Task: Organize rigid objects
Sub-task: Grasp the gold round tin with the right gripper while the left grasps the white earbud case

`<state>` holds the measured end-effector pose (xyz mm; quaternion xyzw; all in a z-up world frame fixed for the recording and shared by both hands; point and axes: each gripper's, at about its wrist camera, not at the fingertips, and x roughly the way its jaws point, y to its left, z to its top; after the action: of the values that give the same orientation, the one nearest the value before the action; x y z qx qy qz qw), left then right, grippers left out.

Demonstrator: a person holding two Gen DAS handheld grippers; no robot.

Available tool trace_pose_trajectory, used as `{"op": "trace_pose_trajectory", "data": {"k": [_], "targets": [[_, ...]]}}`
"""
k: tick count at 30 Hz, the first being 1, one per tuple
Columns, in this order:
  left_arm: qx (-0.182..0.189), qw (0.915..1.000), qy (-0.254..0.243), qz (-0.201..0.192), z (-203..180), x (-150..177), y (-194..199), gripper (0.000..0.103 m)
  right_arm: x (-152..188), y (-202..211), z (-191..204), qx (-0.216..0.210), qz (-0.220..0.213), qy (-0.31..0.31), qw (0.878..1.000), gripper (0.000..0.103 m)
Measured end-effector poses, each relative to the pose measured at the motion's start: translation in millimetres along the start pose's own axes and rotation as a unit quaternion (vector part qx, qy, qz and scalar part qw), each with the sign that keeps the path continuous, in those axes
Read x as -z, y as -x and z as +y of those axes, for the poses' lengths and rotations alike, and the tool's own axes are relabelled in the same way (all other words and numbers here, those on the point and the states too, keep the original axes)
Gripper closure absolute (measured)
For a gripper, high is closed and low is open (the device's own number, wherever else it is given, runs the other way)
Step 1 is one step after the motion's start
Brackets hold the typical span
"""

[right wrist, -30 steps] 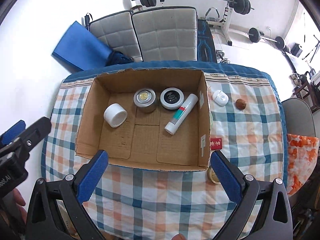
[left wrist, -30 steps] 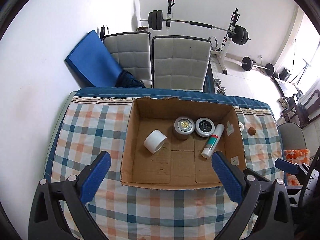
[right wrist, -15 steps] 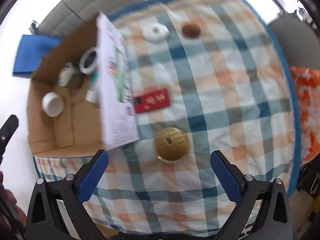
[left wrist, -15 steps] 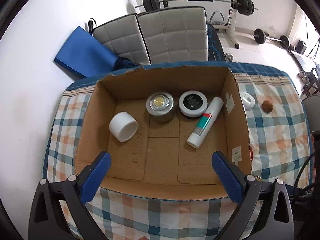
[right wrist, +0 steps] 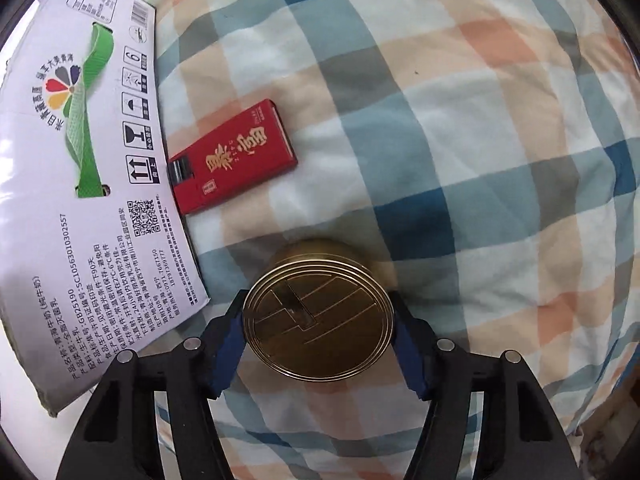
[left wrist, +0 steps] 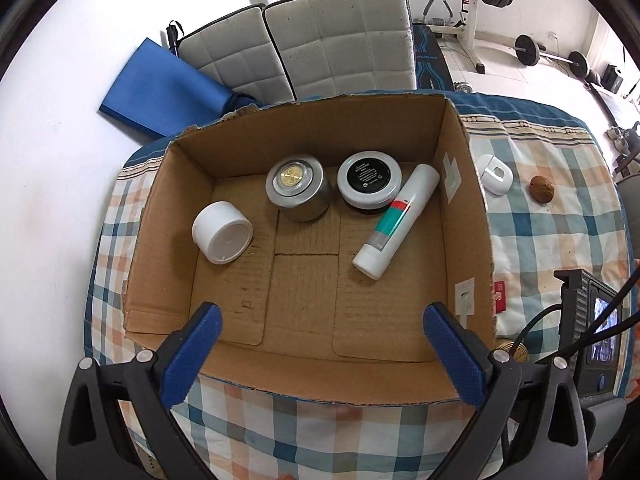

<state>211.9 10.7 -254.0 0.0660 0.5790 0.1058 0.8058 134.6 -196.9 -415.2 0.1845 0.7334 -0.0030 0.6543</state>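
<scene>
In the right wrist view a round gold tin stands on the checked cloth. My right gripper points down over it, its jaws closing, and both blue pads touch the tin's sides. A red flat pack lies just beyond the tin, beside the printed outer wall of the cardboard box. In the left wrist view my left gripper hangs open over the near edge of the box, holding nothing. Inside lie a white jar, a silver tin, a black-lidded jar and a white tube.
Right of the box on the cloth sit a small white case and a brown nut. The right-hand gripper's body and cables fill the lower right of the left wrist view. Two grey chairs and a blue mat stand behind the table.
My right gripper dropped from above the box to the gold tin and its jaws narrowed onto it. My left gripper came lower and closer over the box.
</scene>
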Motion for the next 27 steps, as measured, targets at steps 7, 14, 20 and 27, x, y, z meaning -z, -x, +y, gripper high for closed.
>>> {"op": "trace_pose_trajectory", "data": {"k": [7,14,20,27], "targets": [[0.102,0.9947,-0.012,0.003,-42,-40,16,0.000,-18,46,-29,0.030,-0.037,0.036,0.998,0.036],[0.160,0.9834,-0.066,0.057,-123,-122,-25,0.000,-81,94,-89,0.036,-0.067,0.007,0.997,0.036],[0.183,0.9730,-0.089,0.109,-168,-164,-85,0.002,-127,119,-126,0.022,-0.073,-0.020,0.997,0.036],[0.156,0.9604,-0.157,0.170,-209,-183,-140,0.021,-177,126,-150,0.010,-0.059,-0.014,0.998,0.036]]}}
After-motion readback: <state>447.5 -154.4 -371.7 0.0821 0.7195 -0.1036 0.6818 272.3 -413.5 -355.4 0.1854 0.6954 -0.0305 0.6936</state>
